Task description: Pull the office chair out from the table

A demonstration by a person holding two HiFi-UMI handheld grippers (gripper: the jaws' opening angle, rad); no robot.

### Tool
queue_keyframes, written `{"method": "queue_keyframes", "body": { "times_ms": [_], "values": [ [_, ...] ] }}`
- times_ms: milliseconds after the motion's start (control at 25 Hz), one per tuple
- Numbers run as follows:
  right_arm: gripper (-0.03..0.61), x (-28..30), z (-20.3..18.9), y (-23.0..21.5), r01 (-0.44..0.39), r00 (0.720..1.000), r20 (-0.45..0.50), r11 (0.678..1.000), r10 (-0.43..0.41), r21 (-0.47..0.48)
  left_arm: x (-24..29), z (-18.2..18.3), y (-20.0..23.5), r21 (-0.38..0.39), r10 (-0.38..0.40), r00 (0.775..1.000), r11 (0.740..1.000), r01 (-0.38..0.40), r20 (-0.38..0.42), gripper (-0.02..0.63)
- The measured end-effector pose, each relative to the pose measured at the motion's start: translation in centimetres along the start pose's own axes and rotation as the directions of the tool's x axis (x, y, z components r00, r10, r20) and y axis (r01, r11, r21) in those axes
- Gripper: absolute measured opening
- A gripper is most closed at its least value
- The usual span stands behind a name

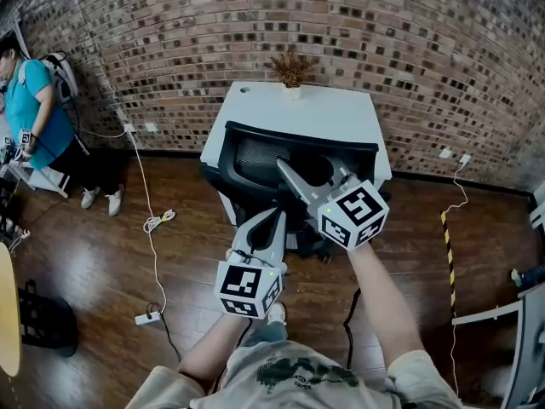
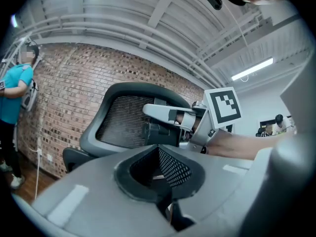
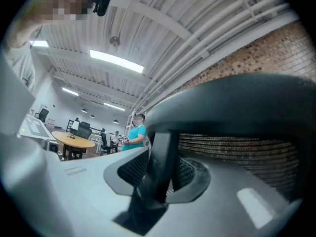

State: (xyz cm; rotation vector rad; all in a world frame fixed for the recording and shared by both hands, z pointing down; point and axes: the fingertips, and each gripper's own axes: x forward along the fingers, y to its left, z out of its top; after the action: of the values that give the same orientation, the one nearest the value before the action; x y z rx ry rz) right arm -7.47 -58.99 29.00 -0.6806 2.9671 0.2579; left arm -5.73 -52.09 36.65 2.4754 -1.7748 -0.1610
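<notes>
Hovering at the left, the left tongs [image 1: 274, 217] are pressed together on nothing, close behind the lower back of the black office chair [image 1: 255, 156]; whether they touch it is unclear. The chair stands pushed up to the white tabletop [image 1: 328, 118] against the brick wall [image 1: 426, 49]. Further right, the right tongs [image 1: 286, 166] pinch the chair's dark backrest frame, one bar caught between the pads.

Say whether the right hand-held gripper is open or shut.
Shut on the chair: in the right gripper view, the right hand-held gripper clamps the chair's black upright bar between its jaws.
</notes>
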Motion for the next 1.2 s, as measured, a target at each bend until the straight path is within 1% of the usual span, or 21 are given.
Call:
{"method": "queue_keyframes", "body": {
  "times_ms": [360, 560, 760, 1000, 1200],
  "values": [
    [0.117, -1.4, 0.8, 3.5, -0.001, 1.0, -0.008, 1.0, 0.001, 0.007, -4.1, 1.6, -0.5, 0.027, 0.091, 0.996, 0.995, -0.092, 0.026, 0.015],
    [0.117, -3.4, 0.8, 4.8, -0.011, 1.0, -0.003, 1.0, 0.011, -0.001, -7.4, 1.9, -1.5, 0.042, 0.117, 0.993, 0.992, -0.118, 0.033, 0.015],
    [0.121, -5.7, 1.1, 5.9, 0.004, 1.0, -0.006, 1.0, -0.004, -0.011, -9.6, 1.8, -3.1, 0.058, 0.097, 0.995, 0.994, -0.098, 0.017, 0.015],
    [0.124, -7.9, 1.5, 7.8, 0.009, 1.0, -0.014, 1.0, -0.009, -0.009, -11.4, 1.5, -5.0, 0.071, 0.047, 0.999, 0.996, -0.047, 0.001, 0.015],
    [0.127, -10.1, 2.2, 9.1, 0.028, 1.0, -0.011, 0.999, -0.029, -0.017, -12.9, 1.7, -6.3, 0.069, -0.011, 1.0, 0.998, 0.011, -0.003, 0.015]
  ]
}}
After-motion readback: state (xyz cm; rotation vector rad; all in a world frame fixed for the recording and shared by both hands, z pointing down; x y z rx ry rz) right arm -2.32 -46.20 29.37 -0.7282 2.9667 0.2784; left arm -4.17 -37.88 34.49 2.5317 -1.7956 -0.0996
